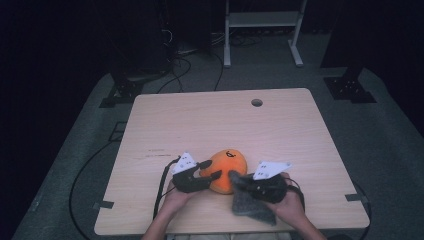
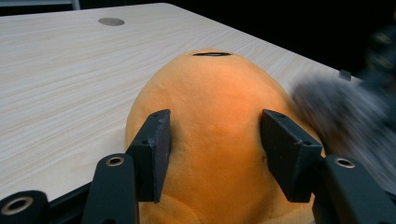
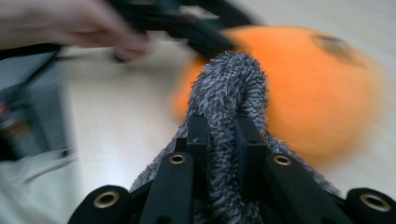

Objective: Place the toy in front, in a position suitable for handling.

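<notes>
No legible text, label, brand or number appears anywhere in the scene. A faint dark line of print on the wooden table (image 1: 210,120), just left of the orange plush toy (image 1: 229,167), is too small to read. Black stitched marks on top of that toy form no readable characters.

1. The orange plush toy (image 1: 229,169) is a rounded, soft dome with a dark embroidered mark on top. It sits on the table (image 1: 220,120) near its front edge, pinched at its sides.
2. The grey cloth (image 1: 250,202) is shaggy and bunched, touching the toy's right side, its loose end drooping onto the table in front of the toy.
</notes>
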Motion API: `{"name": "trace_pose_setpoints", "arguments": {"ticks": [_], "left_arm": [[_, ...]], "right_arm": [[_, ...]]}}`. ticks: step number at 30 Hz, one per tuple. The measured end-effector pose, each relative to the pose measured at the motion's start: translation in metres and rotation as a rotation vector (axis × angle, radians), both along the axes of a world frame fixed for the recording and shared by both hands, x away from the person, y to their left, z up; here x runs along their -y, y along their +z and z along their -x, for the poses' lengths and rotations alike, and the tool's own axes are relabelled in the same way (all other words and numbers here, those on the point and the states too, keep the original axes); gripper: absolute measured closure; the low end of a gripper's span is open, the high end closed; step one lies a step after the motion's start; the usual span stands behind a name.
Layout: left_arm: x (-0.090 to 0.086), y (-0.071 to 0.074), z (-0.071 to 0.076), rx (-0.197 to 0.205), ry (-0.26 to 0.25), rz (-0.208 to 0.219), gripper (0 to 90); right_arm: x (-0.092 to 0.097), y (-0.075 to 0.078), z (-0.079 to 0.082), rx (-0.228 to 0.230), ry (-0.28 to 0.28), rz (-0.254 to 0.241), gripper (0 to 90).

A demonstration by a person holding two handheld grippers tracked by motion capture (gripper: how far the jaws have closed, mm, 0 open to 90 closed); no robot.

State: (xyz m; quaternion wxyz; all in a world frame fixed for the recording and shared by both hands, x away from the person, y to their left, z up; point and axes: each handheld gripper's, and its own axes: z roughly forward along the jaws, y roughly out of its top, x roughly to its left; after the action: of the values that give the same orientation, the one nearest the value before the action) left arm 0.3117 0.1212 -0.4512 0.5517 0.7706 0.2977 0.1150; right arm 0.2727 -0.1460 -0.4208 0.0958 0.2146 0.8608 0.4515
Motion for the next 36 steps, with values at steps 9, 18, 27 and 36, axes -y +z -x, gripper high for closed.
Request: {"name": "trace_pose_setpoints", "arguments": {"ticks": [9,18,27,36], "left_arm": [[0.0,0.0,0.0,0.006,-0.011,-0.006,43.6],[0.01,0.007,0.001,-0.048,-0.019,0.004,27.3],[0.01,0.003,0.003,0.024,-0.034,-0.049,36.0],[0.012,0.004,0.003,0.043,-0.069,-0.065,36.3]], "right_arm": [[0.018,0.01,-0.017,0.065,-0.18,0.012,78.1],[0.012,-0.002,-0.014,-0.021,-0.093,0.036,78.2],[0.014,0.011,-0.013,0.032,-0.117,-0.006,76.9],[0.028,0.003,-0.017,-0.023,-0.097,0.077,77.5]]}}
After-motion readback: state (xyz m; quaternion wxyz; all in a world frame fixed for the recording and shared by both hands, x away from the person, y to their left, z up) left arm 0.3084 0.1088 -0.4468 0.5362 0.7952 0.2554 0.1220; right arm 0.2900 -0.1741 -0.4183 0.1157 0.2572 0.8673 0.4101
